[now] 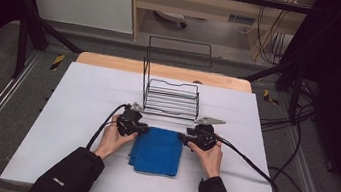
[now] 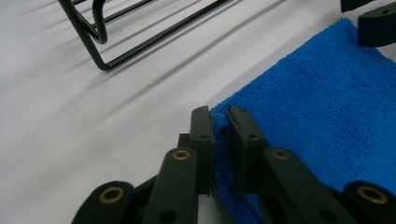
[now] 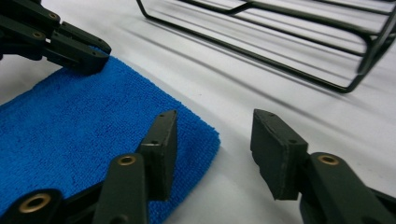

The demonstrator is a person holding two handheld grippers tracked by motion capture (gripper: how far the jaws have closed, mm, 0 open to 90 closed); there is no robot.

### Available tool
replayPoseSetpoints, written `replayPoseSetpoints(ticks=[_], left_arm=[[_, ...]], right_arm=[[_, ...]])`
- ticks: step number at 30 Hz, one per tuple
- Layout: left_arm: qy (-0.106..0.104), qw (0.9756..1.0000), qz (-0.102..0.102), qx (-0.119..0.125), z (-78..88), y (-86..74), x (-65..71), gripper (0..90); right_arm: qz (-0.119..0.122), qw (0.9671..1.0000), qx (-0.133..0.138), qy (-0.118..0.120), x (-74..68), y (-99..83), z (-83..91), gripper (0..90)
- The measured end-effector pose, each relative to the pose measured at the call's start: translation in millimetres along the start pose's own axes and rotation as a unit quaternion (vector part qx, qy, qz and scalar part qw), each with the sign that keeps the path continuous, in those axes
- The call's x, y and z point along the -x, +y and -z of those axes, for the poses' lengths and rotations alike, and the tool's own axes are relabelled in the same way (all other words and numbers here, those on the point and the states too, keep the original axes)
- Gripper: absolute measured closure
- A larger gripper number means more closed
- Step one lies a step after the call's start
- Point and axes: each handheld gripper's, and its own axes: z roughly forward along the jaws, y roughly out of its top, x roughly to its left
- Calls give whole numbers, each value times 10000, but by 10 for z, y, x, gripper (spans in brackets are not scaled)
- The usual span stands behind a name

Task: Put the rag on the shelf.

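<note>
A: Blue microfibre cloth (image 1: 157, 151) lies folded on the white table (image 1: 80, 113), near side of the black wire rack (image 1: 172, 99). The left hand-held gripper (image 2: 222, 122) is pinched narrow on its far left corner.

B: And the right hand-held gripper (image 3: 212, 140)?

A: Half wide, one jaw over the far right corner, the other on bare table; nothing gripped.

B: Risk?

A: If it closes like that it may catch only the top layer, or miss, so lifting would unfold the cloth unevenly or drag it into the rack.

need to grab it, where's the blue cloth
High view: the cloth lies near the table's front edge, between both grippers, just before the wire rack.
</note>
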Motion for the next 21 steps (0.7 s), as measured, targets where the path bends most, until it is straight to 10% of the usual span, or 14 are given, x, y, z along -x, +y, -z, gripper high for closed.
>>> replayPoseSetpoints(ticks=[21], left_arm=[[-96, 9999, 116, 26, -2, -7, -19, 840]], right_arm=[[-406, 9983, -350, 223, -29, 0, -110, 847]])
